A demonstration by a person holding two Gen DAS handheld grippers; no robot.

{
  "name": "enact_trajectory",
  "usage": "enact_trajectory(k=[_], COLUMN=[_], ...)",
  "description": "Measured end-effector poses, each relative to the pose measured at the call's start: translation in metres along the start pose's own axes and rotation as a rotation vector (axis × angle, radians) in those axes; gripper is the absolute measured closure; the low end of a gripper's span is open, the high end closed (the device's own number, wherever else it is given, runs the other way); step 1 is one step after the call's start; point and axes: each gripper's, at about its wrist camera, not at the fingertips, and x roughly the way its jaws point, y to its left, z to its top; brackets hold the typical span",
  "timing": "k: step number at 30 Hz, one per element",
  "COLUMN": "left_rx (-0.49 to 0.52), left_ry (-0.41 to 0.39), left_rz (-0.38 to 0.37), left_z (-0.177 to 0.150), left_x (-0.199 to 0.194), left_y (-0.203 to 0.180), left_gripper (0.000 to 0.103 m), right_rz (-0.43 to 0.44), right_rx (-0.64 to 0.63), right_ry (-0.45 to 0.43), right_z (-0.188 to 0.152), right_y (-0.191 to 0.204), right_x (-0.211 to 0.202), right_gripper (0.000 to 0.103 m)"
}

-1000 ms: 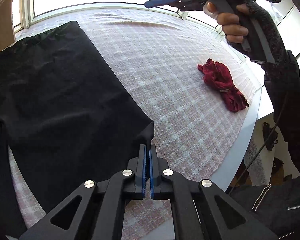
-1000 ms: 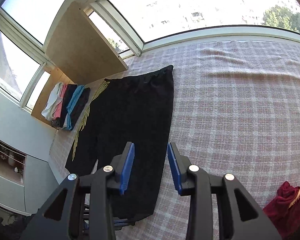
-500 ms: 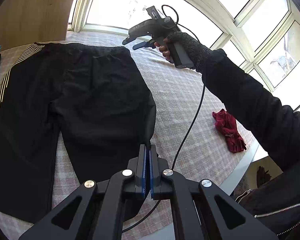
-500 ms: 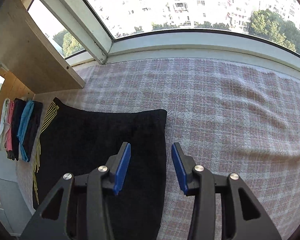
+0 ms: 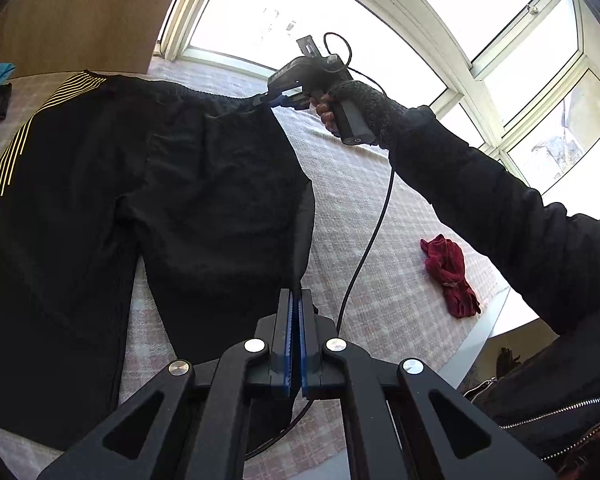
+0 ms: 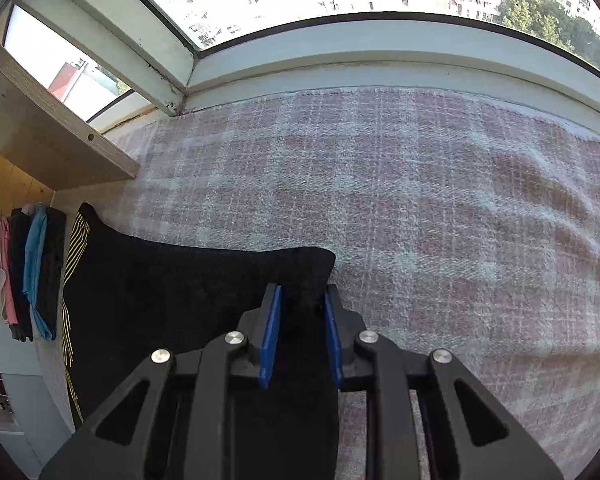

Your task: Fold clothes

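Since a second ago the right hand-held gripper [image 6: 300, 312] has swung down to the waistband corner of the black shorts [image 5: 188, 200], its jaws just closing with the cloth between them; whether the pads press yet I cannot tell. Clamped on the hem, the left hand-held gripper [image 5: 295, 312] lifts that edge off the checked table [image 6: 440, 220]. Folding has barely begun: the shorts lie spread open, and a crumpled red garment [image 5: 448, 276] waits. Folded clothes [image 6: 24, 272] sit stacked nearby.

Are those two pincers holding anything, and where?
Both grip the black shorts: left gripper at a leg hem corner, right gripper, just closing, at the waistband corner.
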Motion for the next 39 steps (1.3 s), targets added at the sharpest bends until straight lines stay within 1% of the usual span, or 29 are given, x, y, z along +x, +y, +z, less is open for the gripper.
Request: enact_trajectory(k=[2, 5, 7, 8, 11, 12, 15, 16, 17, 18, 20, 23, 25, 28, 32, 34, 35, 36, 38, 39], left_rx=[-0.023, -0.086, -0.136, -0.16, -0.216, -0.237, -0.301, -0.321, -0.34, -0.359, -0.392, -0.426, -0.439, -0.461, -0.482, -0.488, -0.49, -0.493, -0.493, -0.491], left_ry=[-0.026, -0.074, -0.104, -0.119, -0.153, -0.159, -0.177, -0.171, -0.165, -0.16, -0.143, -0.122, -0.12, -0.119, -0.11, -0.101, -0.098, -0.094, -0.09, -0.088], left_rz=[-0.025, -0.061, -0.048, -0.04, 0.017, 0.03, 0.068, 0.077, 0.086, 0.095, 0.1, 0.096, 0.083, 0.056, 0.031, 0.024, 0.022, 0.019, 0.018, 0.018], left_z=[-0.002, -0.01, -0.017, -0.021, -0.034, -0.039, -0.052, -0.058, -0.063, -0.069, -0.08, -0.091, -0.096, -0.103, -0.112, -0.114, -0.115, -0.115, -0.116, -0.116], left_x=[-0.013, -0.042, -0.065, -0.077, -0.107, -0.115, -0.135, -0.137, -0.138, -0.14, -0.14, -0.137, -0.137, -0.136, -0.134, -0.132, -0.131, -0.131, -0.129, -0.129], left_y=[0.009, 0.036, 0.062, 0.074, 0.116, 0.13, 0.172, 0.185, 0.197, 0.209, 0.231, 0.254, 0.261, 0.271, 0.279, 0.282, 0.283, 0.284, 0.285, 0.286], left_gripper=[0.101, 0.101, 0.101, 0.101, 0.101, 0.101, 0.101, 0.101, 0.101, 0.101, 0.101, 0.101, 0.101, 0.101, 0.101, 0.101, 0.101, 0.101, 0.101, 0.101], right_rz=[0.033, 0.095, 0.126, 0.151, 0.214, 0.222, 0.21, 0.192, 0.148, 0.101, -0.021, -0.119, -0.166, -0.214, -0.265, -0.288, -0.289, -0.29, -0.285, -0.27], right_rx=[0.032, 0.083, 0.089, 0.08, 0.064, 0.049, -0.004, -0.025, -0.063, -0.101, -0.179, -0.242, -0.278, -0.305, -0.301, -0.304, -0.32, -0.337, -0.374, -0.39], right_ry=[-0.01, -0.043, -0.068, -0.087, -0.133, -0.144, -0.157, -0.157, -0.16, -0.164, -0.187, -0.18, -0.161, -0.134, -0.094, -0.074, -0.065, -0.056, -0.058, -0.063], right_z=[-0.001, 0.001, 0.004, 0.005, 0.007, 0.008, 0.006, 0.005, 0.005, 0.004, -0.003, -0.009, -0.012, -0.012, -0.006, -0.004, -0.004, -0.003, -0.005, -0.006], right_y=[0.001, 0.006, 0.019, 0.033, 0.078, 0.095, 0.156, 0.178, 0.201, 0.224, 0.266, 0.31, 0.332, 0.352, 0.361, 0.363, 0.366, 0.369, 0.376, 0.378], right_x=[-0.005, -0.023, -0.039, -0.047, -0.065, -0.068, -0.064, -0.057, -0.049, -0.04, -0.02, 0.014, 0.038, 0.065, 0.091, 0.102, 0.105, 0.108, 0.105, 0.099], right_gripper=[0.095, 0.095, 0.095, 0.095, 0.095, 0.095, 0.096, 0.096, 0.096, 0.096, 0.096, 0.096, 0.096, 0.096, 0.095, 0.093, 0.088, 0.085, 0.075, 0.074])
